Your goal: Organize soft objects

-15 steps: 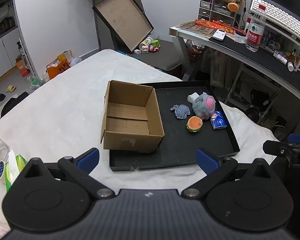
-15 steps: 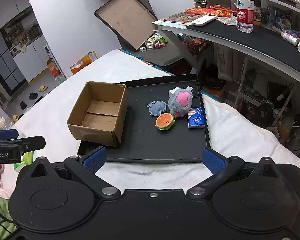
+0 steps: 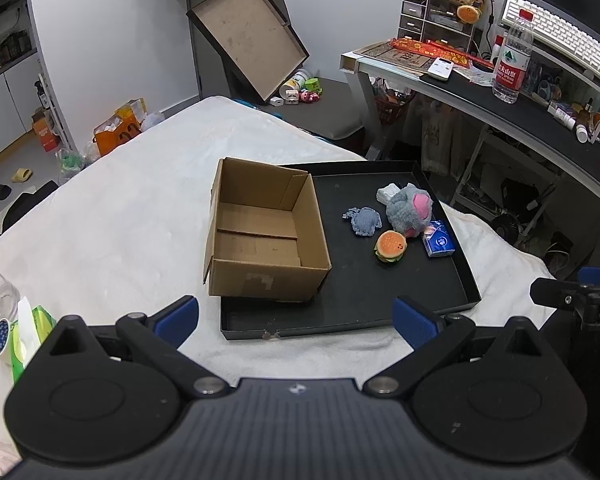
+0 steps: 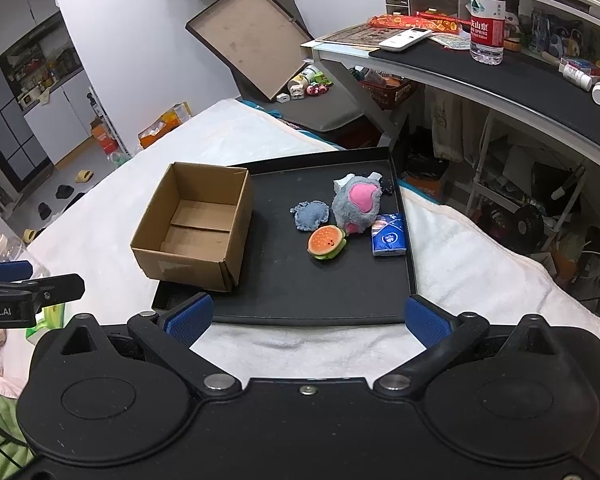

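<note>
Both the left gripper (image 3: 296, 318) and the right gripper (image 4: 308, 316) hang released above the near rim of the black tray (image 3: 470, 276), whose front right floor lies bare beside the cardboard box (image 3: 266, 236).

- White fluffy blanket-covered bed (image 3: 140, 216) carries everything.
- Shallow black rectangular tray (image 3: 380, 304) lies near its right edge.
- Green tissue pack (image 3: 36, 328) lies at its near-left edge.

Black gripper (image 3: 296, 318) bodies, blue ribbed fingertips (image 4: 190, 318).
</note>
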The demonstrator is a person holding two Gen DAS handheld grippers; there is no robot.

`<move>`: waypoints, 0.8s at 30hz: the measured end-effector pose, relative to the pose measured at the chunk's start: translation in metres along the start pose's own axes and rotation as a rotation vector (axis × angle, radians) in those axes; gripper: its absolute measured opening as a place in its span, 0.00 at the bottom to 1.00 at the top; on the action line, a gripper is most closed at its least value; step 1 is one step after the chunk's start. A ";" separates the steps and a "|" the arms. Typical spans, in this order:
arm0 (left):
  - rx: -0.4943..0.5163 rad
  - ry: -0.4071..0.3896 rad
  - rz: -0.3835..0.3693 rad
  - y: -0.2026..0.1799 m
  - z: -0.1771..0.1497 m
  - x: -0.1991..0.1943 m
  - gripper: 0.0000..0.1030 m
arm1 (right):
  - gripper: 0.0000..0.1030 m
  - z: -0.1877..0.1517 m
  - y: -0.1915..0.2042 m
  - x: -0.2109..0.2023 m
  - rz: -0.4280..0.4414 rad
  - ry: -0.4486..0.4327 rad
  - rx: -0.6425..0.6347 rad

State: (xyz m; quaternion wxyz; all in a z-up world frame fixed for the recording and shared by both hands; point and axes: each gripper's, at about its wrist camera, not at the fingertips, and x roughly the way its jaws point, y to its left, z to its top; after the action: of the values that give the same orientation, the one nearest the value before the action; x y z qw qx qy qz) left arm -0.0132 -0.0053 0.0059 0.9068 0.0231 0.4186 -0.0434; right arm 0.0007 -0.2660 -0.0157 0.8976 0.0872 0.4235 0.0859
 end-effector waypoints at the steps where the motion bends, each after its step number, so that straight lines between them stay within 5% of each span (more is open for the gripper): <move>1: -0.002 -0.001 0.000 0.000 0.000 0.000 0.99 | 1.00 0.000 0.000 0.000 0.000 0.001 -0.003; 24: 0.014 -0.007 0.010 -0.001 -0.001 -0.002 0.99 | 1.00 -0.001 0.000 -0.002 0.008 0.006 -0.039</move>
State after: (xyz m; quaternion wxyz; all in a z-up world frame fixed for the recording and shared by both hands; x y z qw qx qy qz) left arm -0.0154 -0.0061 0.0061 0.9084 0.0316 0.4149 -0.0422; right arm -0.0011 -0.2666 -0.0150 0.8974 0.0710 0.4242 0.0979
